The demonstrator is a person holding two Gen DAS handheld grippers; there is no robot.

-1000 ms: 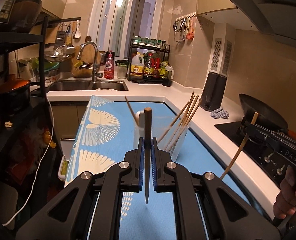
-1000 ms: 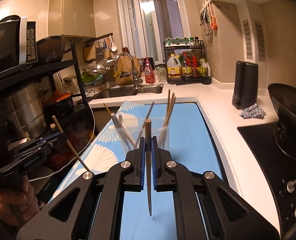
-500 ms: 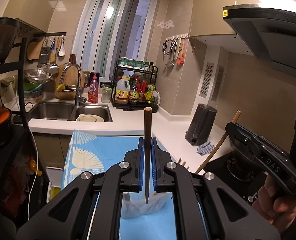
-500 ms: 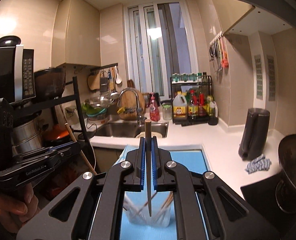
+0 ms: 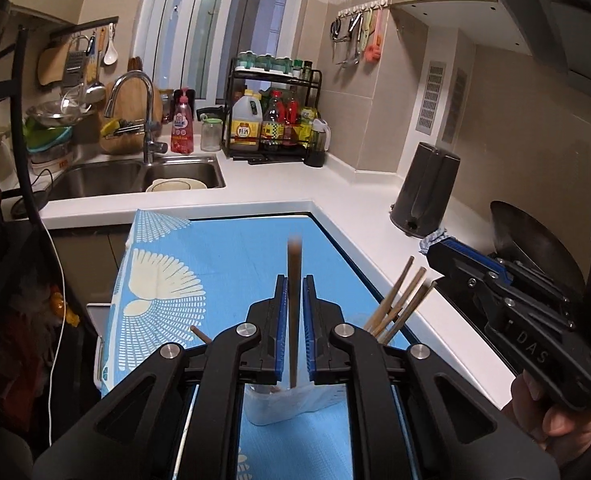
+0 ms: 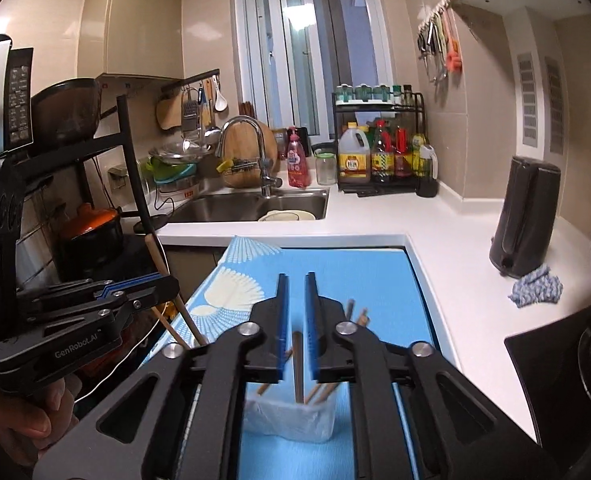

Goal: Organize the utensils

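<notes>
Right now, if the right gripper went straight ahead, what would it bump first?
Probably the far end of the blue mat, or the white counter edge just past it; depth is unclear. The right gripper points above the clear cup, which sits lower.

Home kitchen: sink (image 5: 135, 178), faucet (image 5: 135, 92), condiment rack (image 5: 275, 120).

One clear plastic cup (image 6: 289, 420) on the blue patterned mat (image 6: 375, 280); about five brown wooden chopsticks (image 5: 395, 304) inside the cup; two black two-finger grippers: left (image 5: 294, 320), right (image 6: 294, 320).
</notes>
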